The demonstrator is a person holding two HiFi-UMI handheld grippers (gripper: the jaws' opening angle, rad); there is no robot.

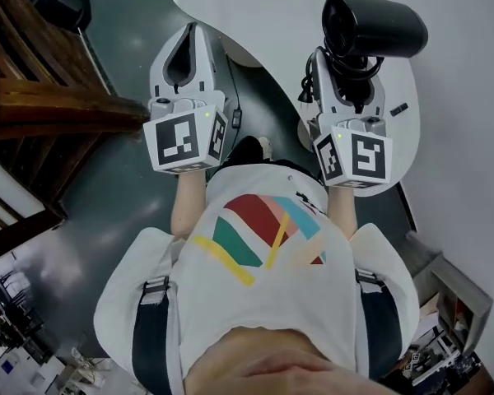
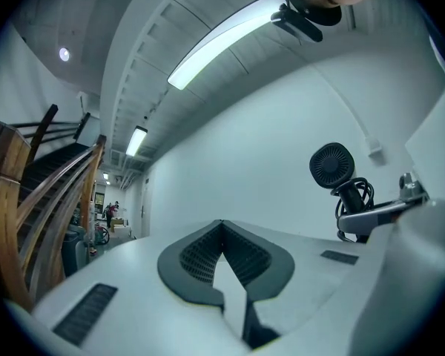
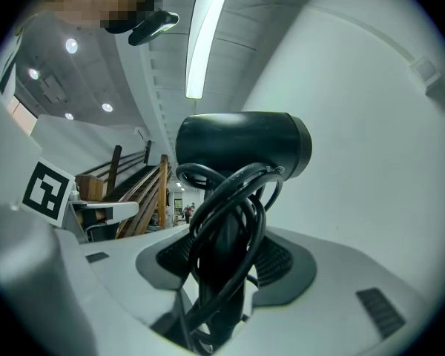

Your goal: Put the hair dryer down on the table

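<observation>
A black hair dryer [image 1: 375, 25] with its cord wound round the handle stands upright in my right gripper [image 1: 350, 66], above the white table [image 1: 263, 6]. In the right gripper view the dryer [image 3: 241, 147] fills the middle, and my right gripper [image 3: 222, 273] is shut on its handle and cord. My left gripper [image 1: 185, 52] is held up beside it to the left, shut with nothing in it; in its own view the left gripper [image 2: 222, 225] has its tips meeting. From there the dryer [image 2: 331, 165] shows at the right, air grille facing the camera.
A wooden staircase [image 1: 49, 109] runs along the left over dark floor [image 1: 132, 204]. A small black item [image 1: 399, 109] lies on the table near the right gripper. A white wall [image 1: 469, 138] stands behind the table. Clutter sits at the bottom right [image 1: 445, 336].
</observation>
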